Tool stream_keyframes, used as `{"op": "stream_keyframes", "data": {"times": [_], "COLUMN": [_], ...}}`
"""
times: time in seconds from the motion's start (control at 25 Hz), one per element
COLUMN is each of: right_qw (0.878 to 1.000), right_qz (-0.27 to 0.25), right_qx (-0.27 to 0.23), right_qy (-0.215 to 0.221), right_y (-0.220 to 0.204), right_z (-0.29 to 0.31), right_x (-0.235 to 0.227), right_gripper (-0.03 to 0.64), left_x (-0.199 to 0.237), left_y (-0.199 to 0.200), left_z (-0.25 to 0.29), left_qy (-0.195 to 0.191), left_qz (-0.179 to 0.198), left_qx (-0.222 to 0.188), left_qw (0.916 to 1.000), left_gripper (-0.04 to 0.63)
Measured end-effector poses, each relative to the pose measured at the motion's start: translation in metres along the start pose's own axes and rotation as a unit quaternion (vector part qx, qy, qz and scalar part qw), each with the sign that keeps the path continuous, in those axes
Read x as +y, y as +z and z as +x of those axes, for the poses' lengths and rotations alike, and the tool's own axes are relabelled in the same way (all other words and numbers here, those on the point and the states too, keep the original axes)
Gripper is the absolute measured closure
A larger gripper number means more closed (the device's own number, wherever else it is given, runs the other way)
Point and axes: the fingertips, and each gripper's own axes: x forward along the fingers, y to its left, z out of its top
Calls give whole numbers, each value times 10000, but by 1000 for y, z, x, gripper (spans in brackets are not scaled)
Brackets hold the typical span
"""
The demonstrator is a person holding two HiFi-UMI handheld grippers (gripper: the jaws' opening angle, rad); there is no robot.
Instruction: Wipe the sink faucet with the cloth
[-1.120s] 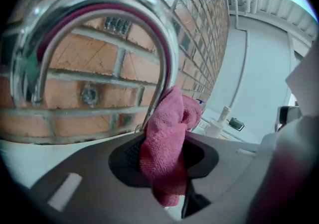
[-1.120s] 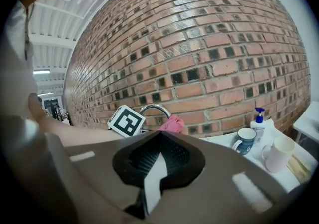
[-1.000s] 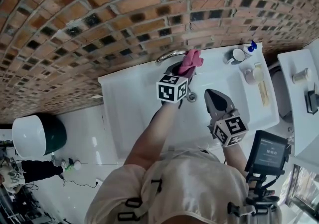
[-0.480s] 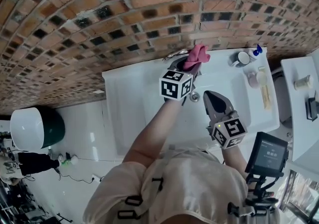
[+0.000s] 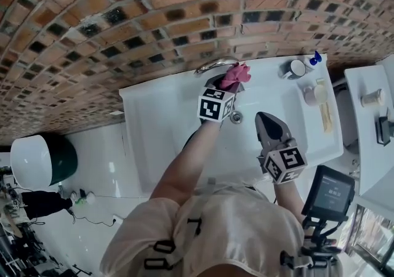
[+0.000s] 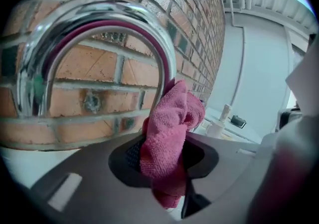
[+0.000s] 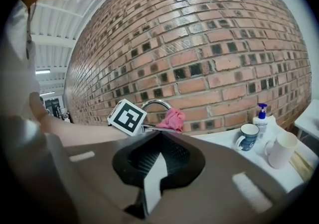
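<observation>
A chrome arched faucet [image 5: 214,64] stands at the back of the white sink [image 5: 161,123], against the brick wall. My left gripper [image 5: 229,85] is shut on a pink cloth [image 5: 236,75], which presses against the right leg of the faucet's arch [image 6: 99,14]. In the left gripper view the cloth [image 6: 169,138] bunches up out of the jaws and touches the spout. My right gripper [image 5: 269,123] hovers over the basin to the right, jaws together with nothing in them. From the right gripper view the faucet [image 7: 155,103] and cloth [image 7: 172,118] lie ahead of the right gripper [image 7: 154,168].
On the sink's right ledge stand a dark mug [image 5: 293,69], a blue-topped soap bottle [image 5: 313,58] and a white cup [image 5: 315,92]. The drain [image 5: 236,117] sits in the basin. A white-and-green bin [image 5: 43,165] is on the floor at left.
My left gripper lifted the cloth a little up the faucet, then slid it back down along the arch. The right gripper has stayed about where it was.
</observation>
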Motion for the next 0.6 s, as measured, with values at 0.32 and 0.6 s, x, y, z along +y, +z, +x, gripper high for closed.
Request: {"op": "stream_keyframes", "data": {"times": [0.32,0.6], "right_qw": [9995,9976], "right_qz": [-212,-388], "right_qx": [-164,-163], "right_qy": [167,554], "right_y": [14,12], "right_z": [3,7], "right_x": [11,57], "right_gripper": [630,630], "left_x": [-41,-23], "left_y": [59,86], "left_z": [-50,-157], "left_qy": [-267,293], "left_qz": [463,913], "left_qx": [-864,-1528], "left_qw": [9948,9836], "left_gripper": [465,465]}}
